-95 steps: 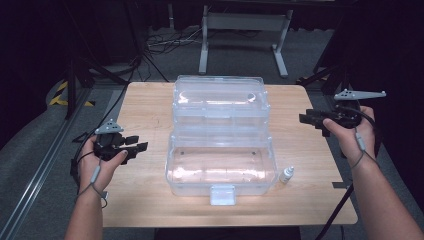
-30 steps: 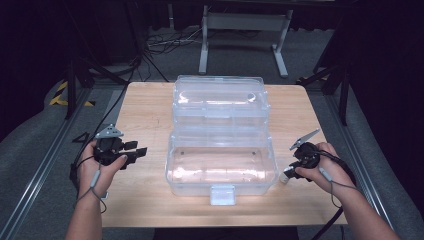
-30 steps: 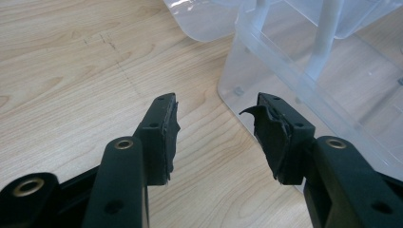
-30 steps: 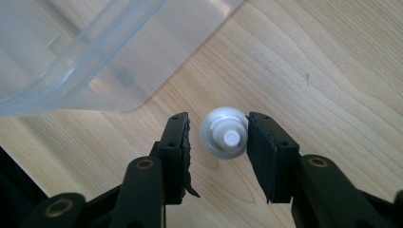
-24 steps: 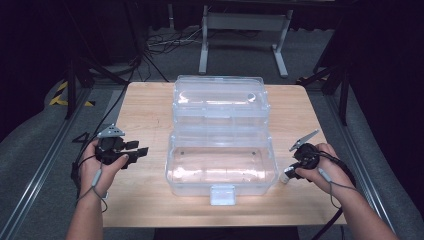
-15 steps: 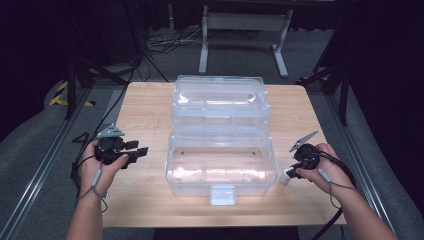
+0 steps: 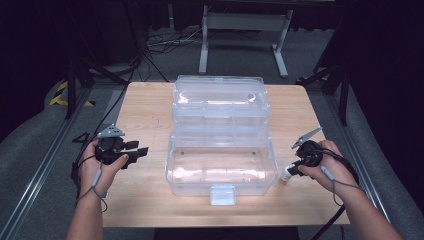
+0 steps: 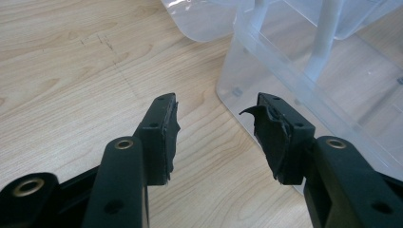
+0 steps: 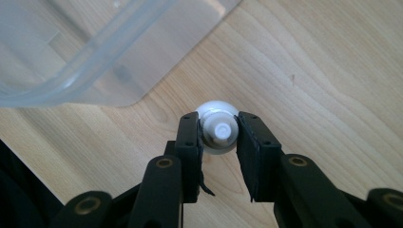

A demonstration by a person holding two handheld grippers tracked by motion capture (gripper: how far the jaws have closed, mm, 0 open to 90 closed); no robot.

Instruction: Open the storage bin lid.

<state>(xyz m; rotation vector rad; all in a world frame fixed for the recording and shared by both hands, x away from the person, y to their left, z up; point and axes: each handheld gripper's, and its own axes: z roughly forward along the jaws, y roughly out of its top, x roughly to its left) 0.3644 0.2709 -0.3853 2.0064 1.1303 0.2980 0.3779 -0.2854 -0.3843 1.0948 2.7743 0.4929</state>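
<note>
In the high view my right gripper [image 7: 295,169] covers most of the small white bottle [image 7: 286,174] at 3 o'clock of the clear box [image 7: 220,165]; too small to read any label. In my right gripper view I see the bottle [image 9: 217,130] top-down, so body is hidden under its cap. Left gripper view: box [image 8: 304,80] cut off at top & right edges.

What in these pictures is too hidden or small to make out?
- Small white bottle: in the right gripper view it shows top-down between the right gripper pads, so its body and any label are hidden.
- In the high view the bottle is too small to identify.
- Clear box: glare blurs its floor.
</note>
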